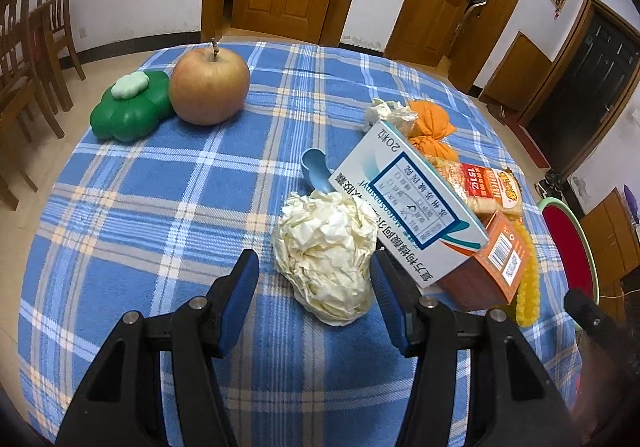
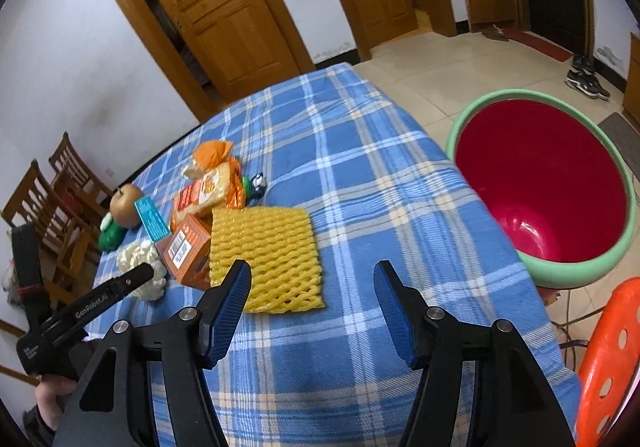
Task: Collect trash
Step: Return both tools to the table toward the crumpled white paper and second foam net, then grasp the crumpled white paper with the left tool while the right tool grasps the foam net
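Note:
My left gripper [image 1: 314, 271] is open, its fingers either side of a crumpled white paper ball [image 1: 326, 255] on the blue plaid tablecloth [image 1: 160, 207]. Right of the ball lie a white and teal medicine box [image 1: 412, 203], an orange carton [image 1: 496, 267], a snack packet [image 1: 480, 183], an orange wrapper [image 1: 430, 127] and a smaller paper wad [image 1: 384, 111]. My right gripper [image 2: 312, 279] is open and empty above the cloth, just right of a yellow foam net [image 2: 264, 259]. The red bin with a green rim [image 2: 540, 187] stands on the floor right of the table.
An apple [image 1: 210, 87] and a green flower-shaped box [image 1: 130, 107] sit at the far left of the table. A blue scoop [image 1: 316, 171] lies behind the paper ball. Wooden chairs [image 1: 32, 47] stand left; an orange stool [image 2: 608, 359] stands by the bin.

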Action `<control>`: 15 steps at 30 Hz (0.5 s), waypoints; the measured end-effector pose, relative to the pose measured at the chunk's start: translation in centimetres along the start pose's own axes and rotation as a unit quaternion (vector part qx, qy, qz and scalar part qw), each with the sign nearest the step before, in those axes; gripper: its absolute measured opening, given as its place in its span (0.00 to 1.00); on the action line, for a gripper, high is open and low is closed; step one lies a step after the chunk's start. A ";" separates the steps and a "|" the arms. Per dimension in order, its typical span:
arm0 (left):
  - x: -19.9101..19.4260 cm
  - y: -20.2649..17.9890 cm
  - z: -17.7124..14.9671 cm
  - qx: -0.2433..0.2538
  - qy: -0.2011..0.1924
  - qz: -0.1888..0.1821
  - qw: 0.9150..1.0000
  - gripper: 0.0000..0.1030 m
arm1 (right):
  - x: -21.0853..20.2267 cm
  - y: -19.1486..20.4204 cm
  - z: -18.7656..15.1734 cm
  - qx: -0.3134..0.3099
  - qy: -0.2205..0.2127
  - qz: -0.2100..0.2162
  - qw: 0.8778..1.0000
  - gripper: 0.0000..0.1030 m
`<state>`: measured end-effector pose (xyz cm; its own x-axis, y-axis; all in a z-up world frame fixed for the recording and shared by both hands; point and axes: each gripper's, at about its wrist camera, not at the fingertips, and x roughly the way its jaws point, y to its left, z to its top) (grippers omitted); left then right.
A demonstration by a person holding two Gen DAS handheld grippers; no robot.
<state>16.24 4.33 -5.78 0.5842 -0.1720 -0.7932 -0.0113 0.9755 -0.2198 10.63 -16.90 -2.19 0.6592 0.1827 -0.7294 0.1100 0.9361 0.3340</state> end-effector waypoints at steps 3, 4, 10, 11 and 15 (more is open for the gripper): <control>0.2 0.0 0.0 0.001 0.002 -0.002 1.000 0.56 | 0.7 0.3 -0.2 -0.007 0.008 0.002 1.000 0.63; 0.3 -0.1 -0.1 0.002 0.003 -0.003 1.000 0.56 | 0.9 0.3 -0.2 -0.009 0.011 0.003 1.000 0.63; 0.8 -0.1 -0.2 -0.001 0.010 -0.003 1.000 0.56 | 2.0 0.6 -0.5 -0.016 0.025 0.008 1.000 0.63; 0.9 0.0 -0.2 -0.002 0.011 -0.004 1.000 0.56 | 2.1 0.6 -0.5 -0.016 0.026 0.009 0.999 0.63; 1.0 0.0 -0.3 -0.006 0.013 -0.009 1.000 0.54 | 2.7 0.6 -0.7 -0.018 0.034 0.011 0.999 0.63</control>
<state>16.65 4.15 -6.76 0.5631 -0.1933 -0.8035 -0.0114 0.9704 -0.2413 11.97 -15.68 -4.40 0.6091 0.2224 -0.7613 0.0675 0.9419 0.3292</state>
